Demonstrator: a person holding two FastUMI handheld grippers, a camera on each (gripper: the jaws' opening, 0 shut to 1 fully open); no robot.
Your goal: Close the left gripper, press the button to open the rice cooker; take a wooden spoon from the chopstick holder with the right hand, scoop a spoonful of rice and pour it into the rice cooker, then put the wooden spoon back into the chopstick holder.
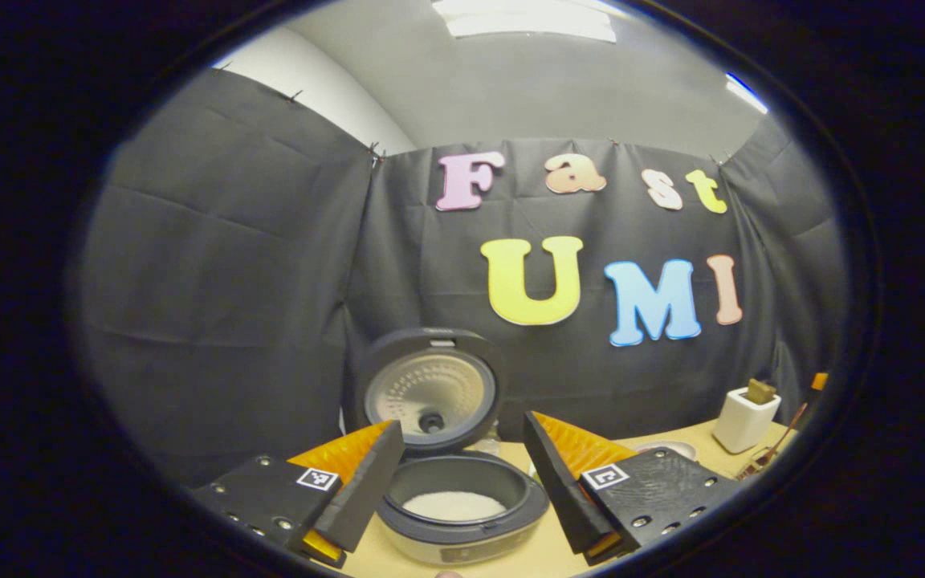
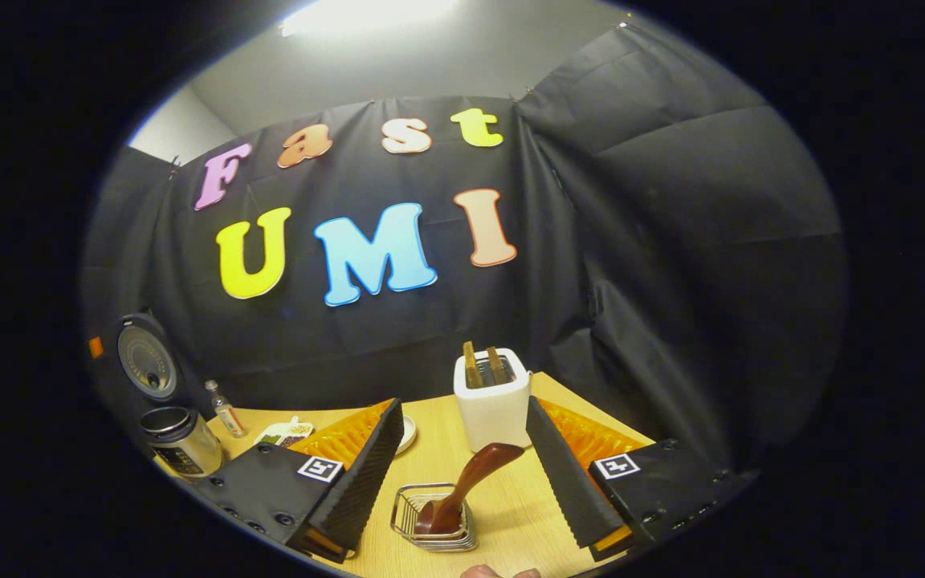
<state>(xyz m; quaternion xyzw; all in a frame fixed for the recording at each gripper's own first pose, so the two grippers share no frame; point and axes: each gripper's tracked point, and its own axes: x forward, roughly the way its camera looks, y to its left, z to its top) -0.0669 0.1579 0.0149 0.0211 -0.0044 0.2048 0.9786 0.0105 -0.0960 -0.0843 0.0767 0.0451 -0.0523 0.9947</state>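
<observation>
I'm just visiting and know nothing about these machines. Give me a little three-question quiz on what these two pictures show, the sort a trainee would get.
1. True or false: the rice cooker has its lid closed.
2. Where is the wooden spoon?
A. gripped by the right gripper
B. standing in the wire holder
C. inside the rice cooker
3. Fill in: the jaws of the left gripper stand ____.

Key
1. False: the lid is up and white rice shows in the pot.
2. B: the spoon leans in the holder on the table, between the open fingers but untouched.
3. Open, with the cooker seen between them.
</observation>
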